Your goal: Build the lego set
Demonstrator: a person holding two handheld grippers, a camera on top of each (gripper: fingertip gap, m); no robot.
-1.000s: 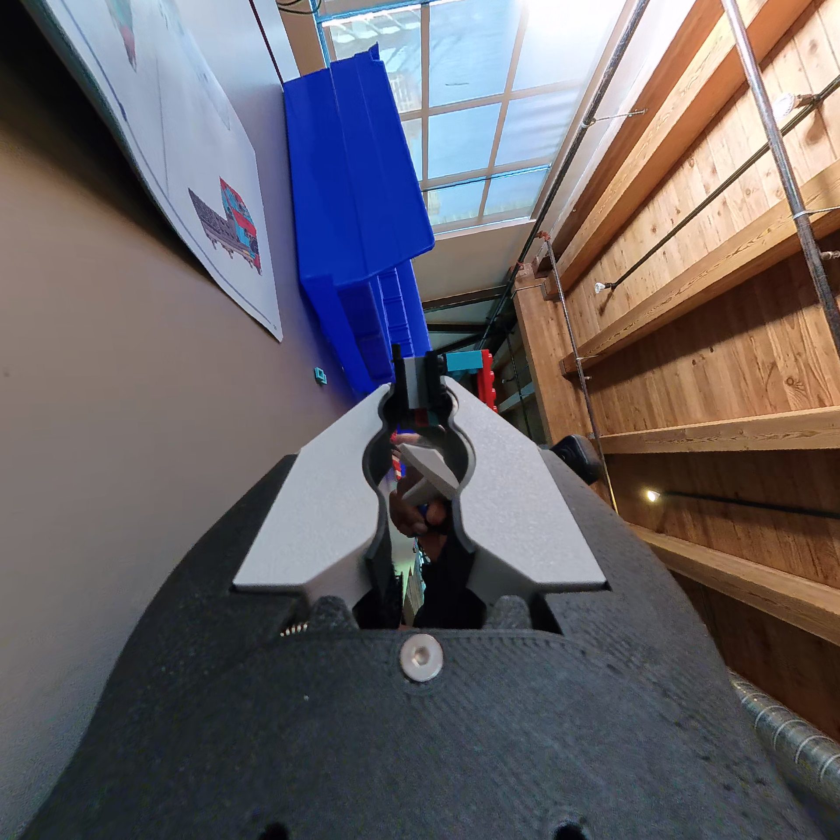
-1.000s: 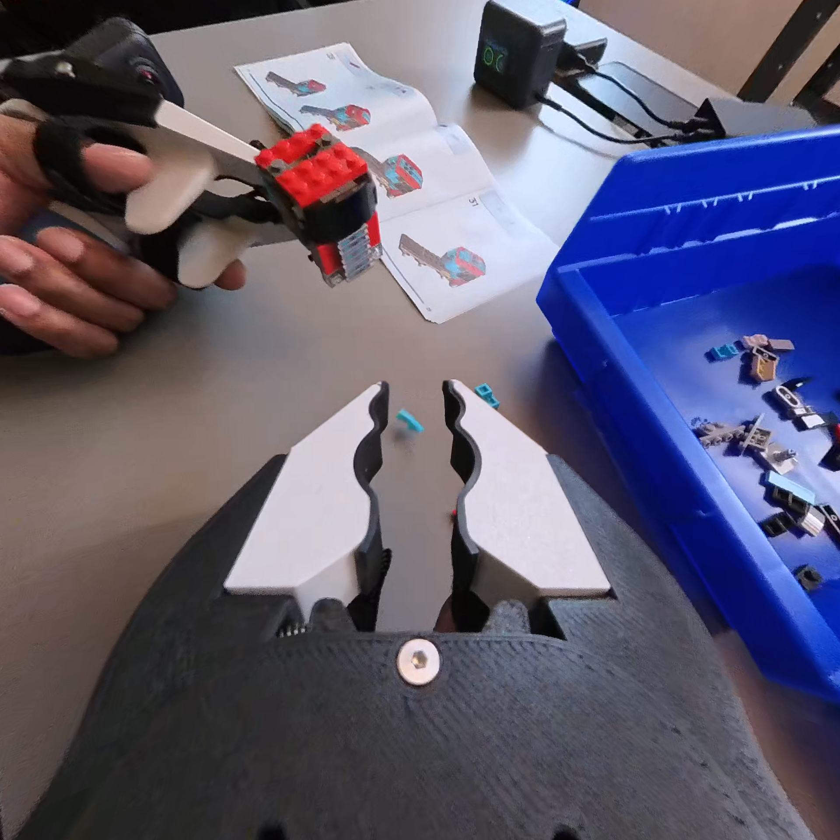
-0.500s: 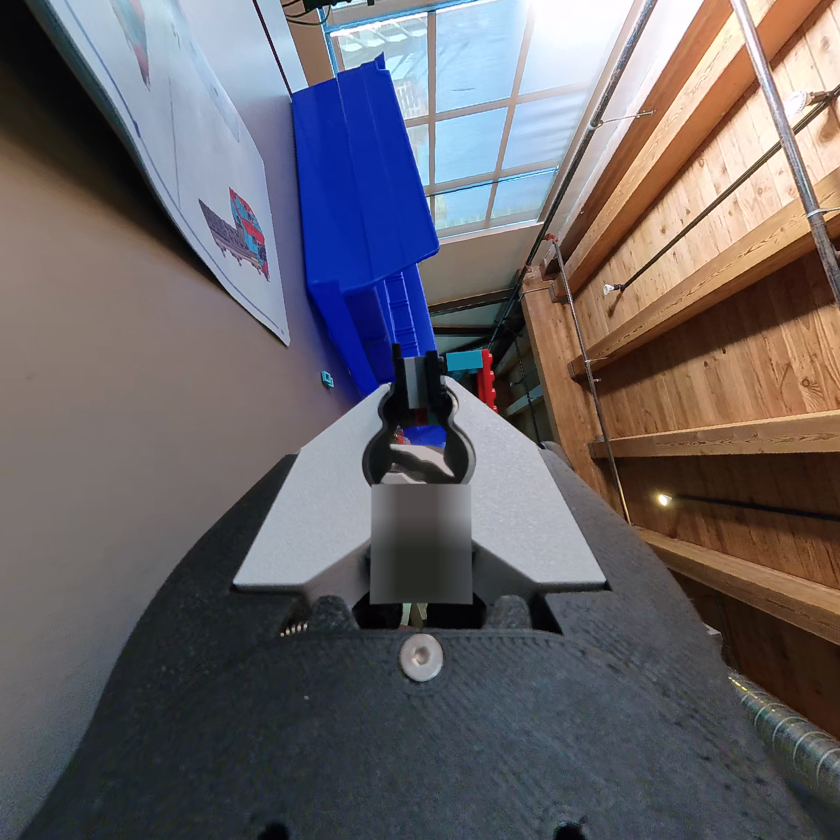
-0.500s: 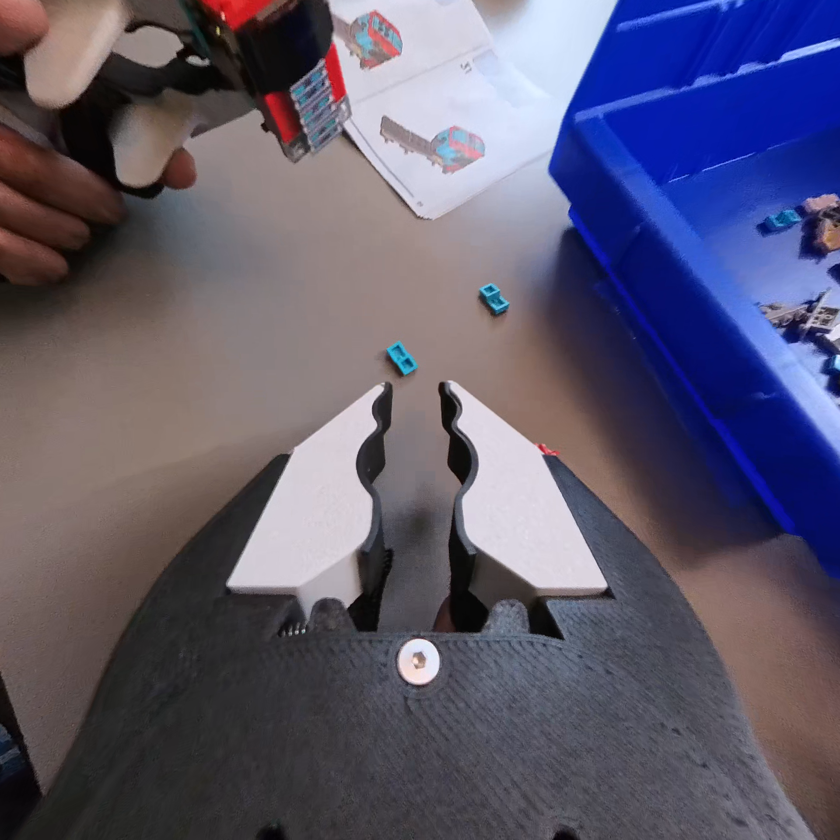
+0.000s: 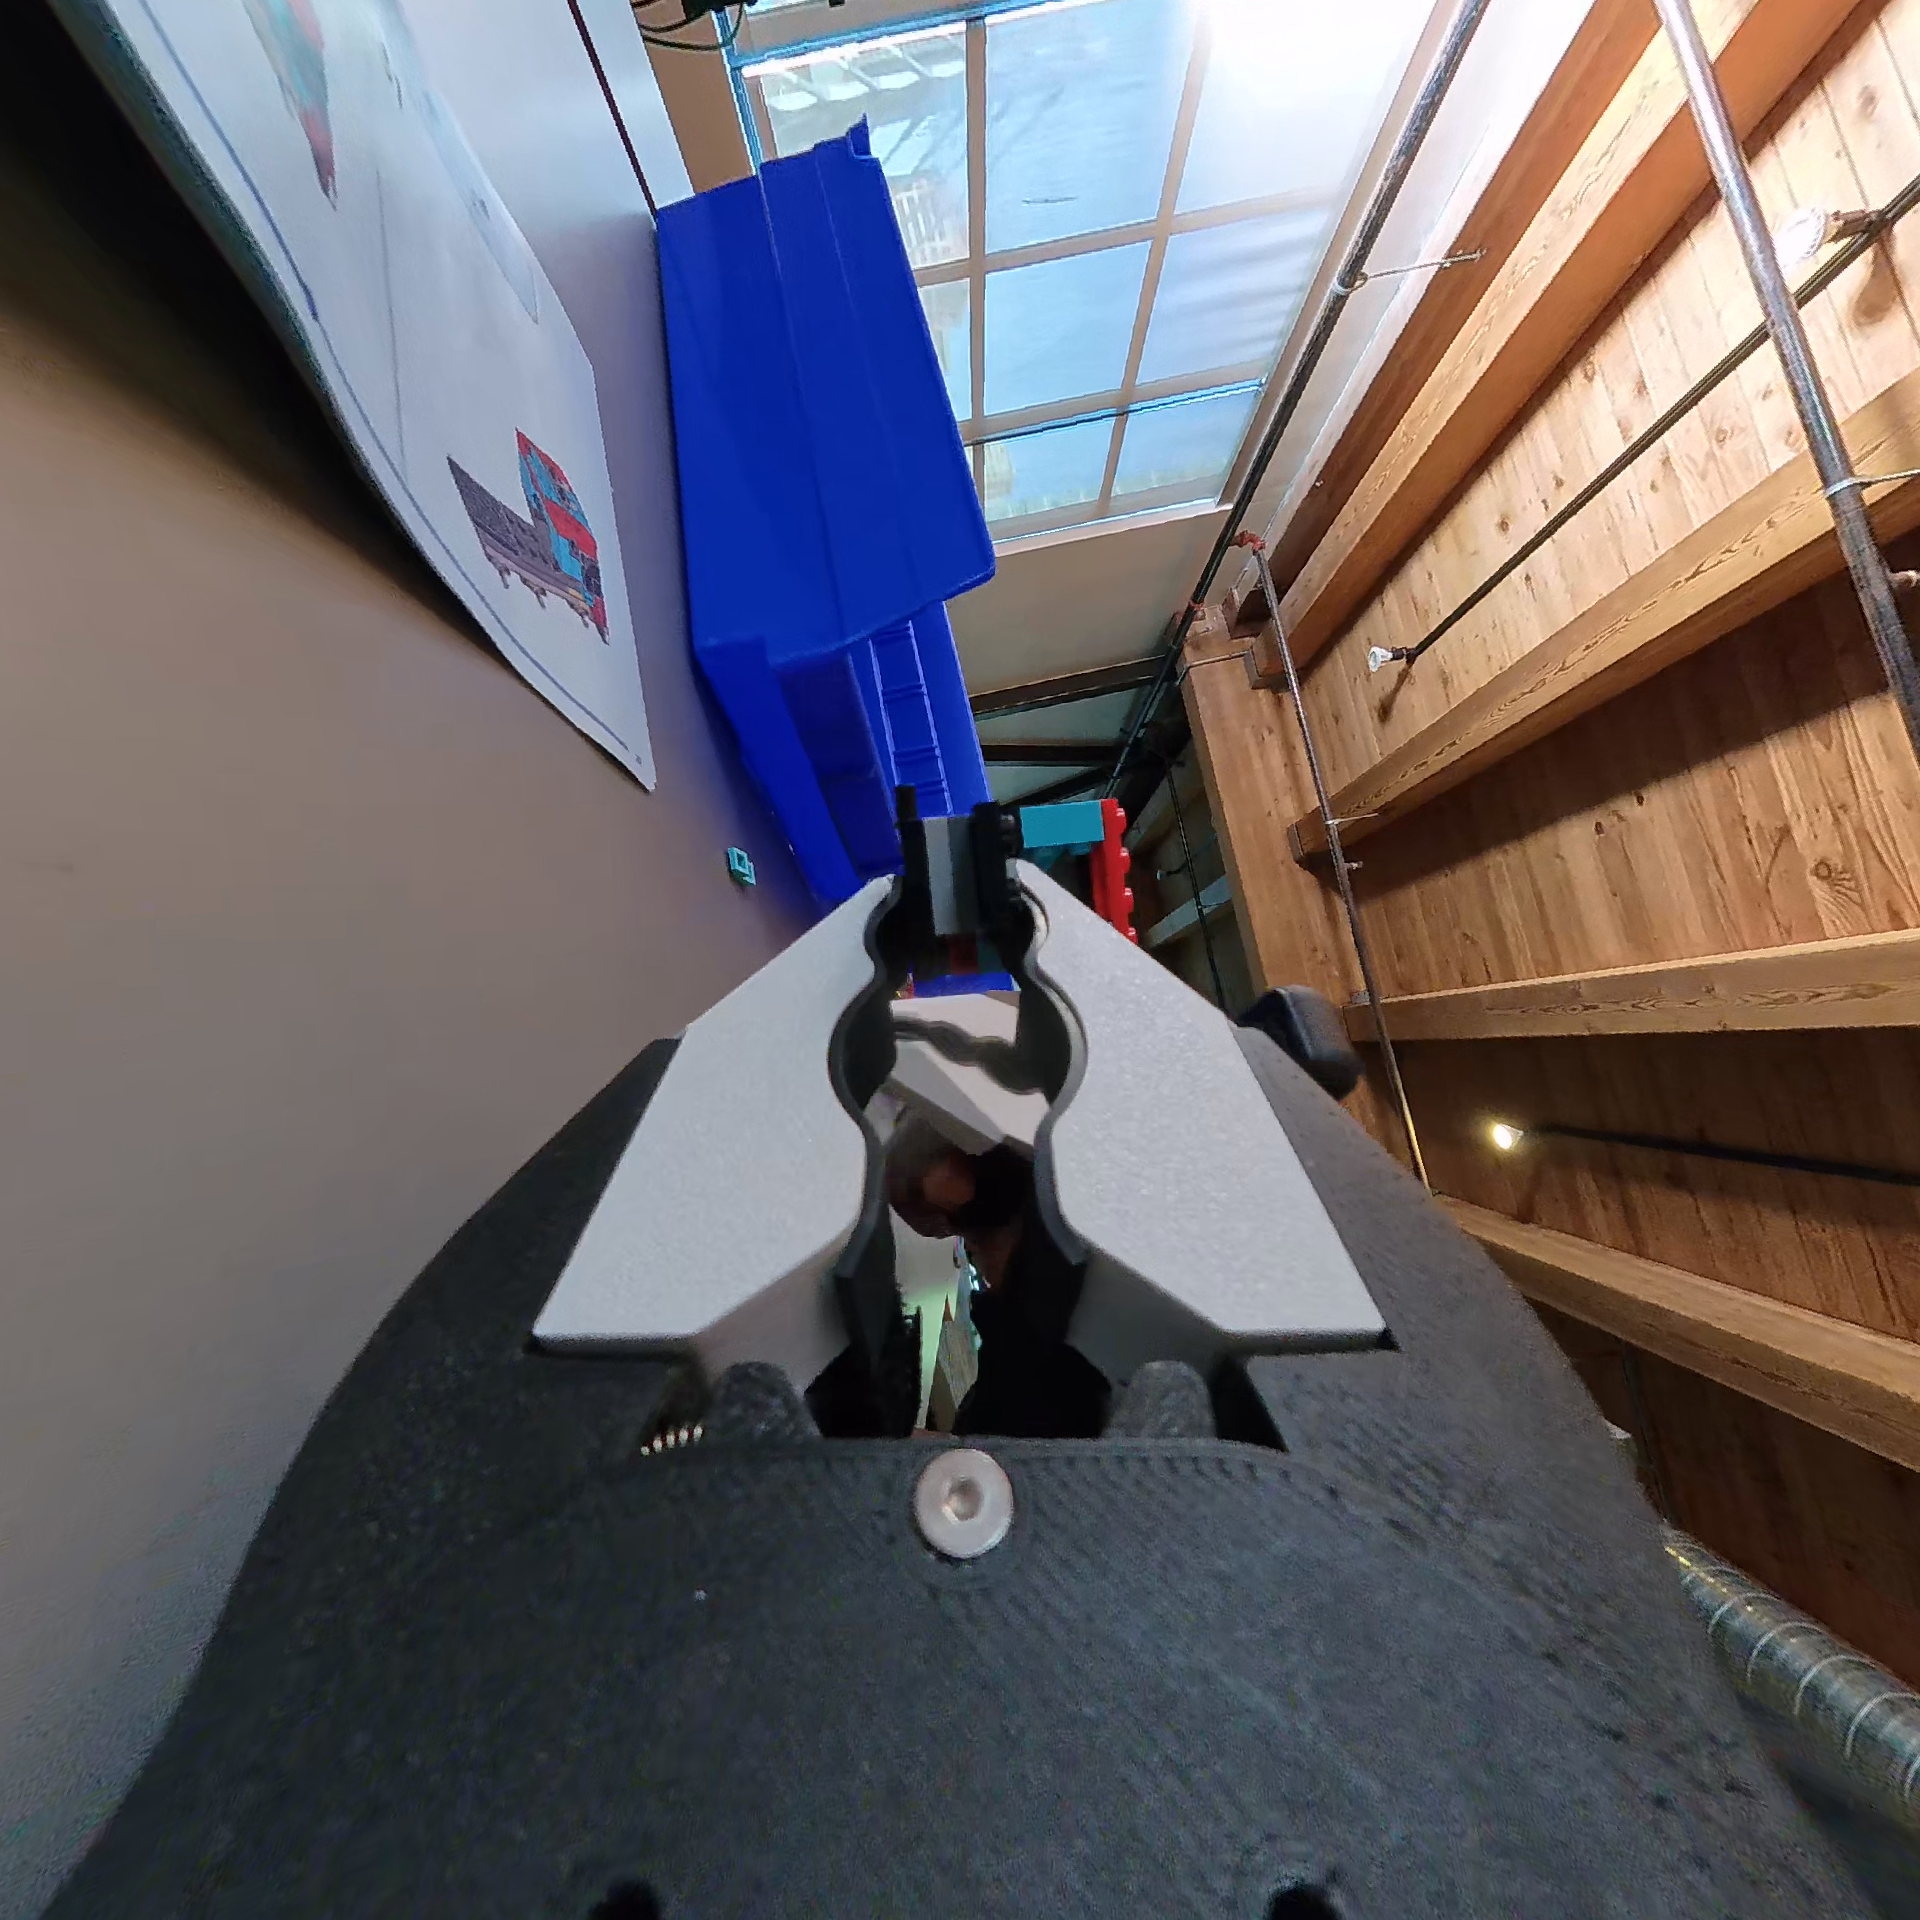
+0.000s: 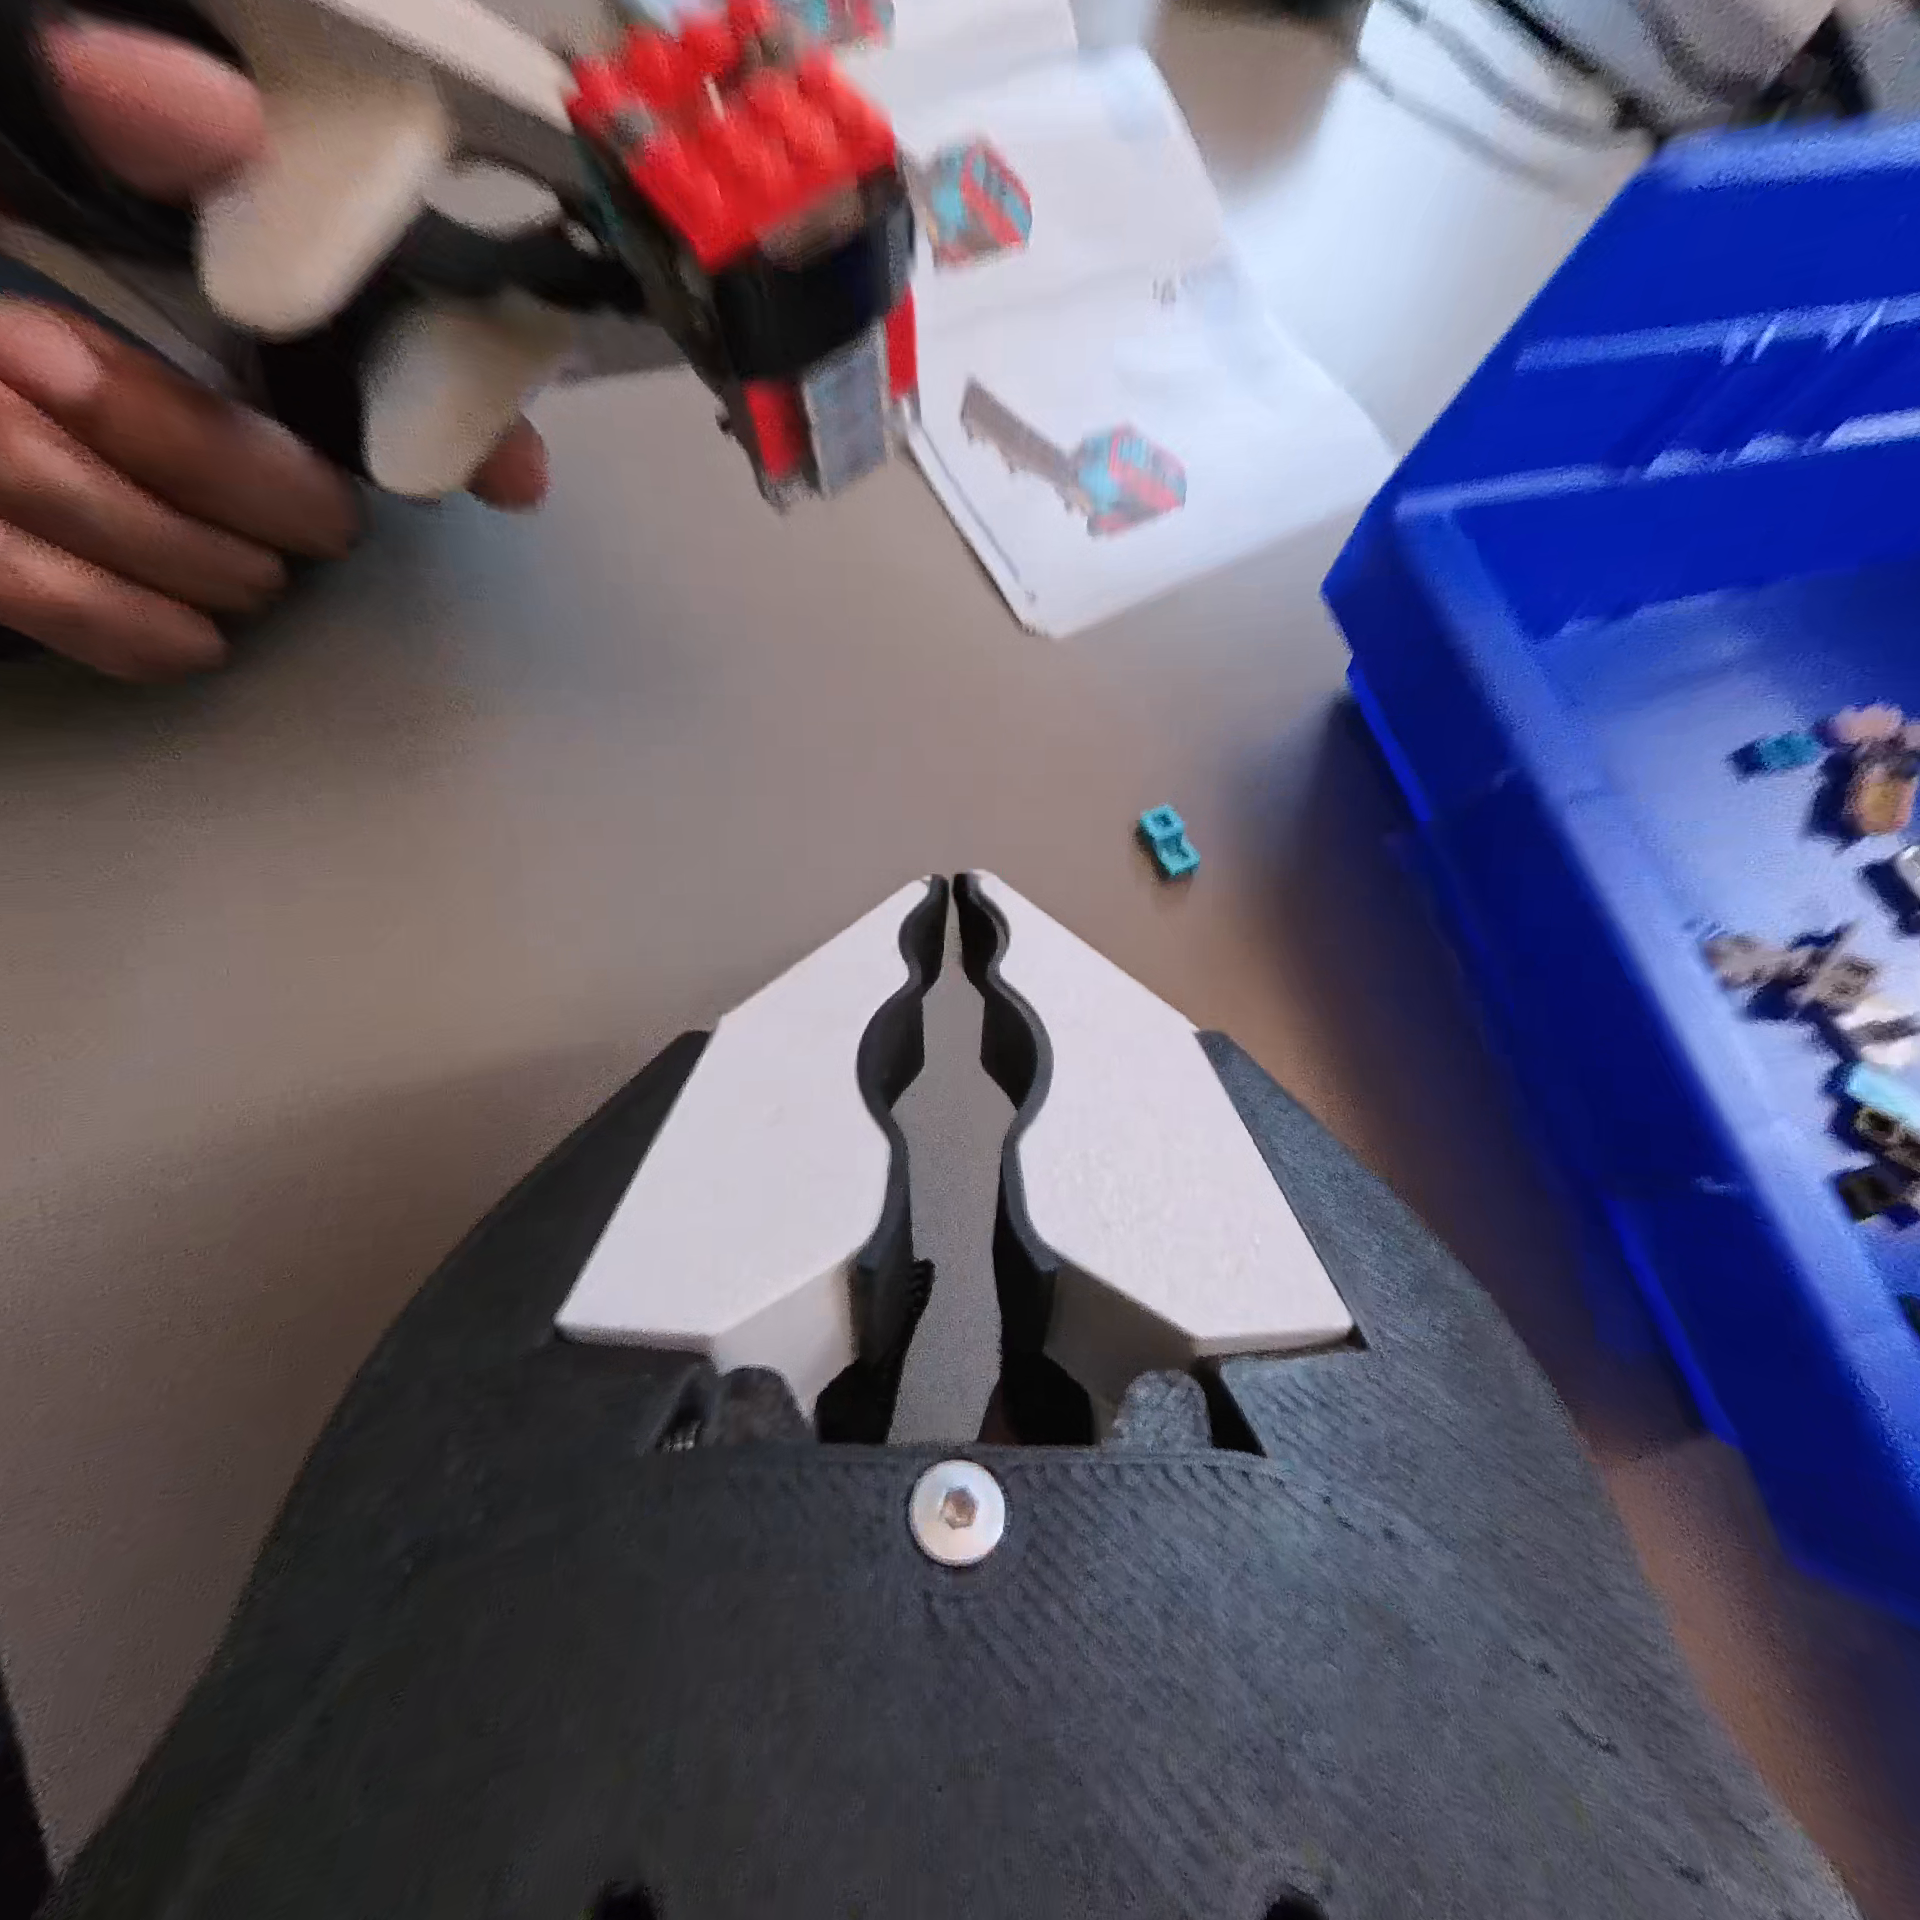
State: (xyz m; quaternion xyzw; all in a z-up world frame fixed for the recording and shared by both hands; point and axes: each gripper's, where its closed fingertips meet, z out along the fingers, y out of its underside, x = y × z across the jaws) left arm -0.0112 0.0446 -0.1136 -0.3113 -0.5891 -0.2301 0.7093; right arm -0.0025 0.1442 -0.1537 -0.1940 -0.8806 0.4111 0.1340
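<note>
My left gripper point(image 5: 956, 896) is shut on the partly built lego truck point(image 5: 951, 871), a red, black, grey and teal block held in the air. In the right wrist view the truck point(image 6: 758, 249) hangs blurred at the upper left in that gripper point(image 6: 634, 281), with a person's hand behind it. My right gripper point(image 6: 951, 883) is low over the grey table point(image 6: 623, 790), its tips almost touching; no piece shows between them. One small teal piece point(image 6: 1169, 840) lies on the table just right of the tips and also shows in the left wrist view point(image 5: 741, 864).
A blue bin point(image 6: 1558, 727) with several small loose pieces stands at the right; it also shows in the left wrist view point(image 5: 821, 468). The open instruction booklet point(image 6: 1122, 416) lies behind the truck. A dark charger and cables sit at the far edge. Spacing between my two grippers at the tips: around 11 cm. Between my right fingertips and the small teal piece point(image 6: 1169, 840) there is roughly 6 cm.
My right gripper has closed from open and moved forward over the spot where a second teal piece lay; that piece is out of sight. The left gripper and truck shifted slightly.
</note>
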